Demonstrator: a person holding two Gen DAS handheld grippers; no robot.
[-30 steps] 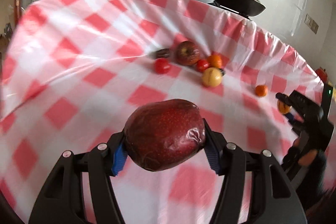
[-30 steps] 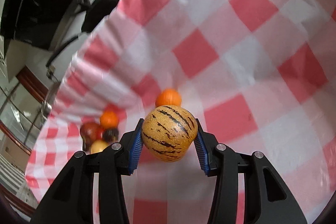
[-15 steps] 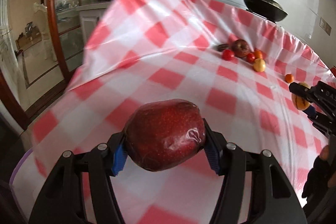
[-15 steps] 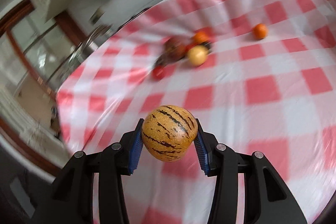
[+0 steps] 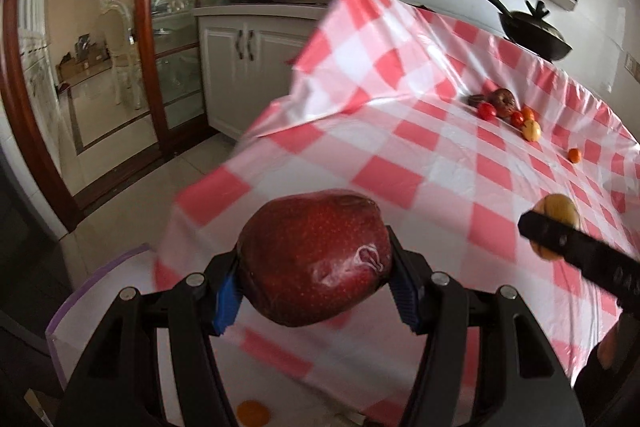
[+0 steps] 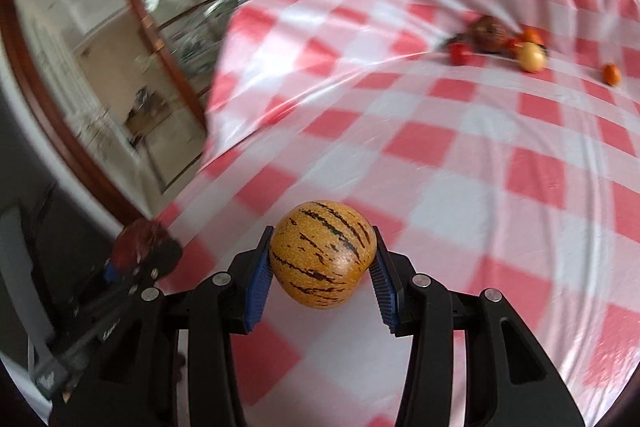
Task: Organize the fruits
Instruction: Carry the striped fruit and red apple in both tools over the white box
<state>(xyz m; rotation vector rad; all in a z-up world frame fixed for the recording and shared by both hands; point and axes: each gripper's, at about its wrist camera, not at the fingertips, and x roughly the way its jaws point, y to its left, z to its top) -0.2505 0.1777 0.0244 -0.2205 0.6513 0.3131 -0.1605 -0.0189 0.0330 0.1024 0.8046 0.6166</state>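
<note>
The tablecloth (image 5: 400,131) is checked in pale red and white squares with a glossy sheen. At lower centre of the left wrist view sits a dark red apple (image 5: 314,261) with fine pale speckles, between blue pads (image 5: 226,301) on a black left gripper (image 5: 316,297). At lower centre of the right wrist view, an orange-yellow melon (image 6: 322,253) bears broken black stripes; the right gripper (image 6: 320,285) is black with blue pads. At upper right lies a yellow fruit (image 6: 530,57) and a small orange fruit (image 6: 612,73). The pan (image 5: 534,33) is black. The door frame (image 5: 146,27) at left is reddish brown.
</note>
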